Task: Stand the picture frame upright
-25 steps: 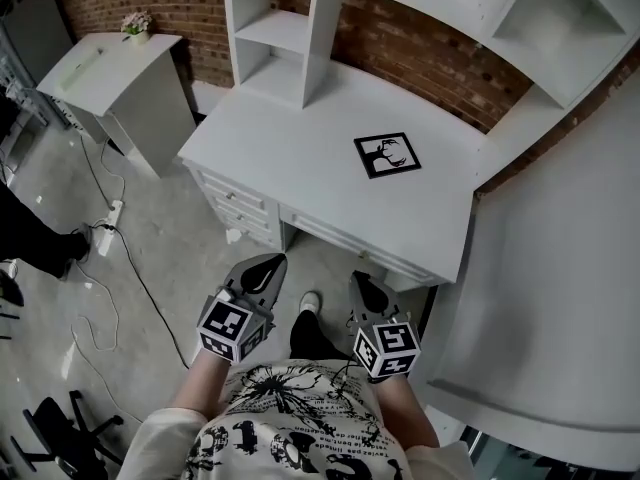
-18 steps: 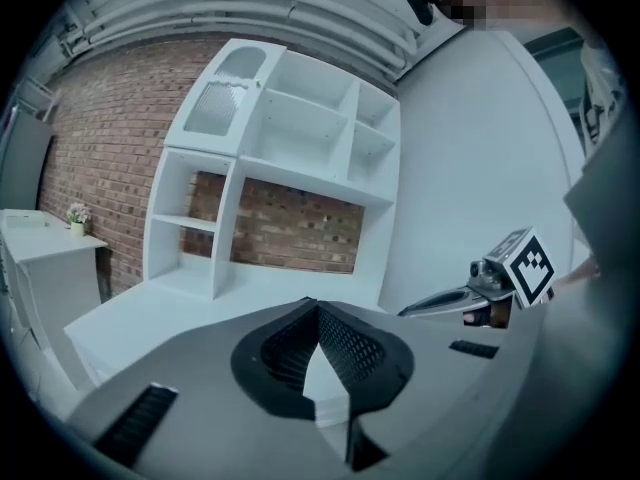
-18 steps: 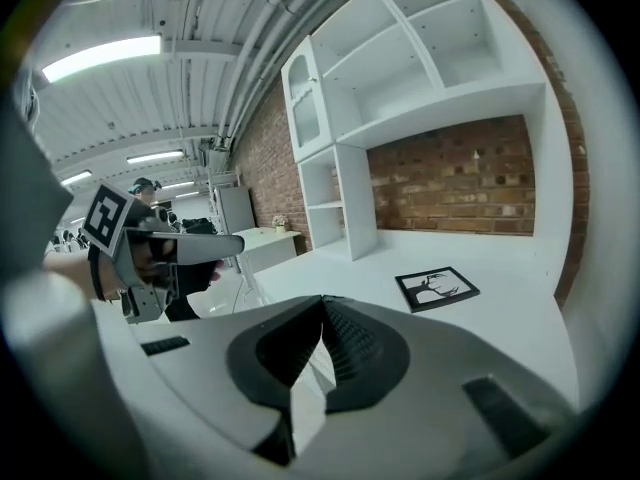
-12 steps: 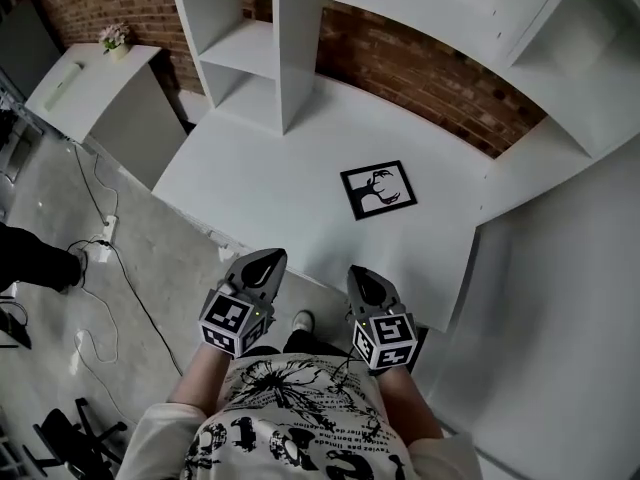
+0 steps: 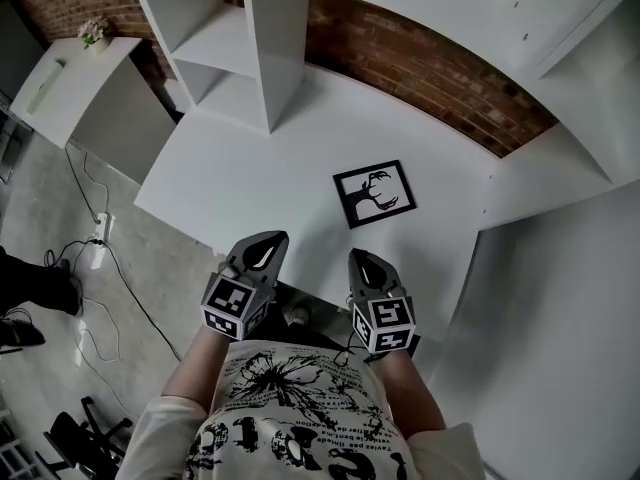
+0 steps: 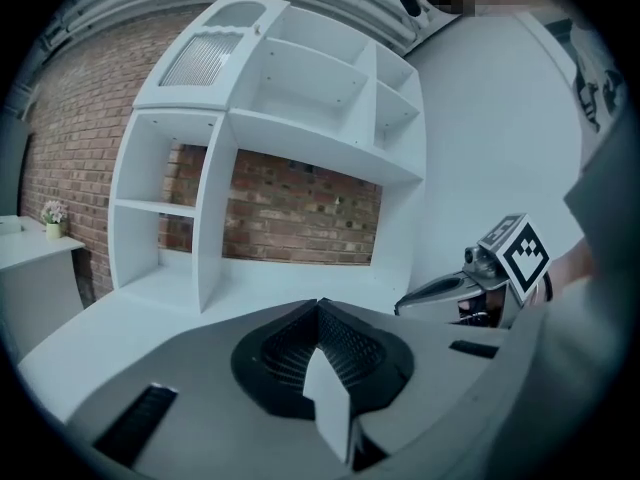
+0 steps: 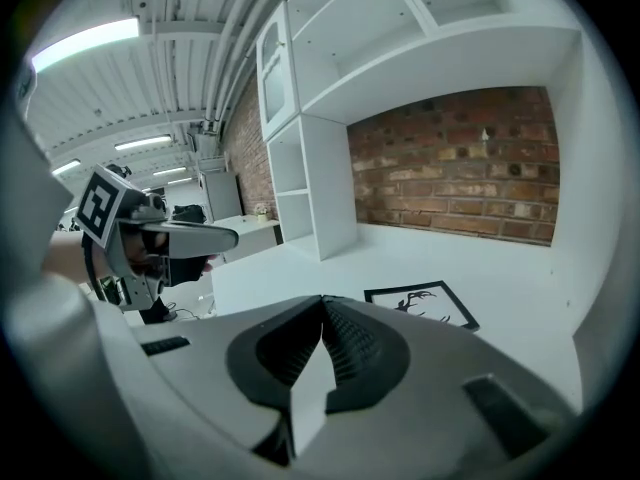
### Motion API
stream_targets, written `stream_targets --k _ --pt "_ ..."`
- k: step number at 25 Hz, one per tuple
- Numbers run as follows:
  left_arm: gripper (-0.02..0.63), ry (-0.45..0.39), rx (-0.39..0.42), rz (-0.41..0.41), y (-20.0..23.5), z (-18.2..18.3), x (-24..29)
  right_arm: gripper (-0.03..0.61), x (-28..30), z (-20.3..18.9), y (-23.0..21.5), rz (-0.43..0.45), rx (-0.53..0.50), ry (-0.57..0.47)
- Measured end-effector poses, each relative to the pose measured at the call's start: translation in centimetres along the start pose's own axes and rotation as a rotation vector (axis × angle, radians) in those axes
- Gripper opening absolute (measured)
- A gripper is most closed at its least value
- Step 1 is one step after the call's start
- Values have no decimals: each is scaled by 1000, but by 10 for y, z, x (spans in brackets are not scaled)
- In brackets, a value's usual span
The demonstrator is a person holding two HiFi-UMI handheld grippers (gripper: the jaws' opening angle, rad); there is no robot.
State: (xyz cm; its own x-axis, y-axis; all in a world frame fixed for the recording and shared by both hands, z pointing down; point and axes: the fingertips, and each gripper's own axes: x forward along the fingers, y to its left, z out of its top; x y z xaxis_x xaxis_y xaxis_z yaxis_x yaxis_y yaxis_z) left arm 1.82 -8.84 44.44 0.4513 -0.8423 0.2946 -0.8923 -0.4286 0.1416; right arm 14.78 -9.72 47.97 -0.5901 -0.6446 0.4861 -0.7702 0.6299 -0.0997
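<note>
Left gripper (image 5: 268, 244) and right gripper (image 5: 362, 260), jaws shut and empty, have neared the flat-lying black picture frame (image 5: 374, 194) on white worktop (image 5: 250, 168); grasp comes next

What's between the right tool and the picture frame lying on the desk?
Nothing, just bare white desk. The head view shows it between the right tool and the picture frame.

The left hand-held gripper (image 5: 264, 243) and the right hand-held gripper (image 5: 361, 260) sit side by side in the lower middle of the head view, pointing up-frame. Both have their jaws pressed together, empty. The forearms (image 5: 196, 370) run toward the bottom edge.
</note>
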Motion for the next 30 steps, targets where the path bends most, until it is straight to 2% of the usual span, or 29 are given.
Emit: stream_targets --k 9,14,16,19,22,30 --pt "8 40 -7 -122 43 -2 62 3 66 9 -26 -65 -20 79" --pt "8 90 -16 -181 72 -13 93 6 109 1 -40 -102 -26 170" --pt "8 99 10 -203 81 -15 102 60 126 -5 -46 -112 -31 214" --pt "8 110 25 -230 95 -17 114 63 150 -16 -57 -143 -39 278" --pt "8 126 3 -256 106 -19 125 109 167 -28 -69 -175 -40 352" --pt "8 177 8 -331 124 -29 142 109 196 -52 -89 -233 -41 518"
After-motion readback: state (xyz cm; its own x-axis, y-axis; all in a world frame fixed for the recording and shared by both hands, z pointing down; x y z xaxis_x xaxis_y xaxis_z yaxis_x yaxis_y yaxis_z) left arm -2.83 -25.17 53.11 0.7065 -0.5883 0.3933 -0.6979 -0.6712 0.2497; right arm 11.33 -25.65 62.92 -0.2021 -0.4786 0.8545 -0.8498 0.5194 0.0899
